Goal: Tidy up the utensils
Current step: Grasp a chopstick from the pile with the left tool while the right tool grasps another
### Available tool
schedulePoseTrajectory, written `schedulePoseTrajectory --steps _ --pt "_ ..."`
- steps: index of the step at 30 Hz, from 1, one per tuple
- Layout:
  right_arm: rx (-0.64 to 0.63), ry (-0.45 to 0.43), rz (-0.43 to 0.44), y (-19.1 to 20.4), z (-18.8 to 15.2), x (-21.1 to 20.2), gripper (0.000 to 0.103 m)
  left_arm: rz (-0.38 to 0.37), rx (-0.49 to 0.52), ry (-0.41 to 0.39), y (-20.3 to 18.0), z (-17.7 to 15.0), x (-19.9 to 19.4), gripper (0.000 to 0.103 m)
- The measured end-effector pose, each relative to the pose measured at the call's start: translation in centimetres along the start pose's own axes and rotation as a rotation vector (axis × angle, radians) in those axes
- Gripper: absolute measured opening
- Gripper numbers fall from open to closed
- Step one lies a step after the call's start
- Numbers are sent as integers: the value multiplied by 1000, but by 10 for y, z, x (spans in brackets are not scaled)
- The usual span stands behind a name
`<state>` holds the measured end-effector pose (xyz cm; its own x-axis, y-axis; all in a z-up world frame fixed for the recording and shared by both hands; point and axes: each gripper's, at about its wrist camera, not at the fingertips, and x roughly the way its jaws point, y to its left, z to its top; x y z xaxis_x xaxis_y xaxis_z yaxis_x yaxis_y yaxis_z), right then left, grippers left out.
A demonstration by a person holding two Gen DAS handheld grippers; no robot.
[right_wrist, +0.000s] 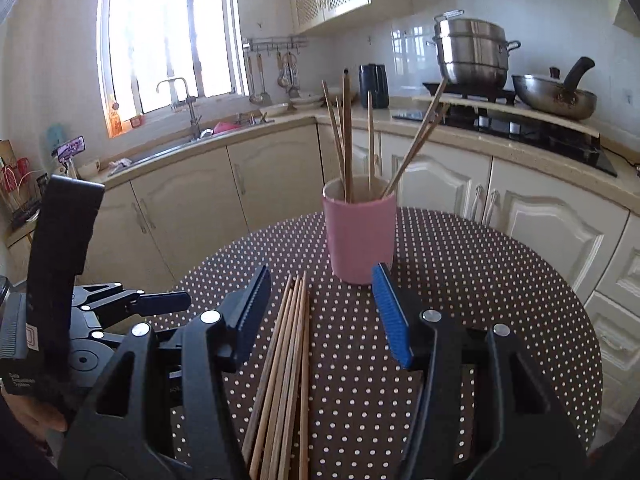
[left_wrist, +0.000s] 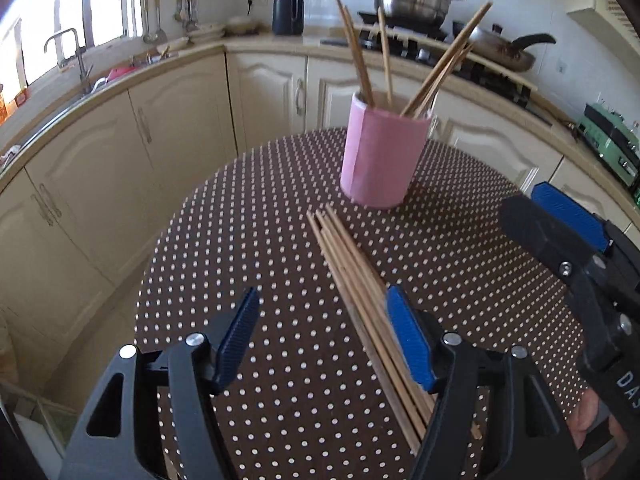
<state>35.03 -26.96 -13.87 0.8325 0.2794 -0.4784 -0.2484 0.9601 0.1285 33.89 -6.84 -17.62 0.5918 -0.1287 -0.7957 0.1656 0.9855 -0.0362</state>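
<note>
A pink cup (left_wrist: 380, 156) (right_wrist: 360, 232) stands upright at the far side of the round dotted table (left_wrist: 248, 232) (right_wrist: 480, 300), with several wooden chopsticks (left_wrist: 360, 52) (right_wrist: 347, 136) standing in it. A bundle of several loose chopsticks (left_wrist: 348, 256) (right_wrist: 288, 340) lies flat on the cloth in front of the cup. My left gripper (left_wrist: 323, 296) is open just above the table, and the bundle passes under its right finger. My right gripper (right_wrist: 321, 272) (left_wrist: 560, 216) is open too, with the bundle lying between its fingers, untouched. The left gripper's finger (right_wrist: 168, 304) shows at the left of the right wrist view.
Cream cabinets (left_wrist: 100, 168) ring the table closely. The counter holds a sink with a tap (right_wrist: 180, 92), a black kettle (right_wrist: 374, 84), a steel pot (right_wrist: 472, 52) and a pan (right_wrist: 556, 96) on the stove. A person's hand (left_wrist: 584, 420) holds the right gripper.
</note>
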Motion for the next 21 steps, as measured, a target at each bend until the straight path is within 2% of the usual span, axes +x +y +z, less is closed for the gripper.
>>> schedulePoseTrajectory --steps 4,10,16,21 --pt "27 140 -2 -5 -15 22 53 -21 -46 135 9 -6 26 66" --pt "50 266 12 -8 -30 44 53 -12 -49 196 9 -6 44 65" --pt "66 298 16 -13 -34 49 53 21 -34 228 -3 2 62 65" --pt "75 315 19 -20 -32 52 53 31 -29 222 -10 5 69 65"
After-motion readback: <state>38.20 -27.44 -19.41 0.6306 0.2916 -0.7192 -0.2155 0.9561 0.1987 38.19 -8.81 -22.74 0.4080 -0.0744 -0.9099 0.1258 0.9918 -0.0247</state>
